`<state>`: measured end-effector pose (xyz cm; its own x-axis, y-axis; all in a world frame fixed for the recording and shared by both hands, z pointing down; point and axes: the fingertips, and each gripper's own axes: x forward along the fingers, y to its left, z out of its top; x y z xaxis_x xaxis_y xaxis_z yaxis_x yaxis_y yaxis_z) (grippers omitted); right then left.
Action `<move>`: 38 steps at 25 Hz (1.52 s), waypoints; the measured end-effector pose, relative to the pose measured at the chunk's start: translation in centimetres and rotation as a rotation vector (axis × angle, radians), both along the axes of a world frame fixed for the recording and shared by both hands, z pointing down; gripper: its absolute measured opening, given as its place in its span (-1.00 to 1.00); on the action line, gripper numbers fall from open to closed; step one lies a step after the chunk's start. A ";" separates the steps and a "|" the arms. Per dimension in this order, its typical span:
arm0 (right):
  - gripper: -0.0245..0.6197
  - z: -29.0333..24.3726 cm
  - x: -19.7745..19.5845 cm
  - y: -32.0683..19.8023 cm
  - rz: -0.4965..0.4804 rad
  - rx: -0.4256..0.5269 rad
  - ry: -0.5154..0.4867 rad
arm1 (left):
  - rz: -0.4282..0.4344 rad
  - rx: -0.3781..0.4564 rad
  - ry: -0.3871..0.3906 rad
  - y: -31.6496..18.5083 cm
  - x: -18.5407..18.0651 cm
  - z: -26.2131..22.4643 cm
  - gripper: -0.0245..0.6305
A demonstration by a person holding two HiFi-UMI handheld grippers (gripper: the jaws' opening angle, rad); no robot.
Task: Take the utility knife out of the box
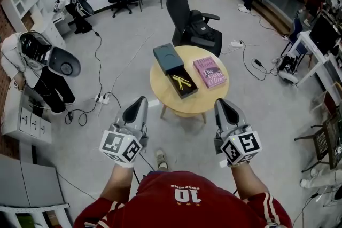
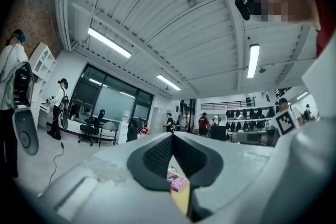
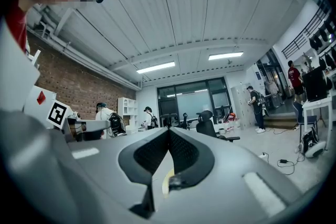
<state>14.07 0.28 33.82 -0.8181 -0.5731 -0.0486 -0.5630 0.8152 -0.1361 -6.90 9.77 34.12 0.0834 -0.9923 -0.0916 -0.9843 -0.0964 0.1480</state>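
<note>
Knife place: the utility knife [image 1: 182, 81] lay inside the open box [image 1: 190, 92], on its dark floor, towards the end nearest the lid.
Knife look: you saw it as a slim, bright yellow thing against the black lining. It read as two thin strips crossing at a shallow angle, too small to show finer detail.
Knife axis: its long axis ran diagonally in the head view, from upper left to lower right, roughly along the box's length. You could not tell which end held the blade.
Box: a shallow dark rectangular tray, open at the top, with nothing else visible in it but the knife.
Lid: the dark teal lid [image 1: 168, 57] lay flat just beside the box's far end, touching or nearly touching it.
Table: box and lid sat left of centre on the round wooden table [image 1: 166, 97].
Book: a pink book [image 1: 209, 72] lay flat to the right of the box, apart from it.
Left gripper: your left gripper [image 1: 140, 103] had its jaws pressed together with nothing between them, held level, short of the table's near edge.
Right gripper: your right gripper [image 1: 224, 104] was likewise closed on nothing, level, beside the left and well apart from the box.
Beyond: a black office chair [image 1: 189, 24] stood behind the table.
</note>
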 end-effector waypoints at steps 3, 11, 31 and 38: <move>-0.92 -0.3 -1.9 -1.9 0.008 -0.001 0.002 | 0.012 0.000 -0.006 -2.3 -1.7 -0.3 -0.92; -0.92 -1.0 -7.0 -5.5 0.030 0.002 0.016 | 0.052 0.003 0.004 -6.9 -6.6 -0.8 -0.92; -0.92 -0.7 -16.5 -8.0 0.070 0.019 0.055 | 0.124 0.022 0.046 -11.3 -15.7 -0.1 -0.92; -0.92 -0.5 -16.3 -10.2 0.074 0.015 0.045 | 0.132 0.029 0.038 -13.4 -15.5 -0.2 -0.92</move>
<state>-2.22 -9.94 33.27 -0.7750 -0.6316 -0.0217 -0.6271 0.7728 -0.0976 -22.42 -3.65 33.89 0.2092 -0.9697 -0.1259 -0.9564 -0.2297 0.1803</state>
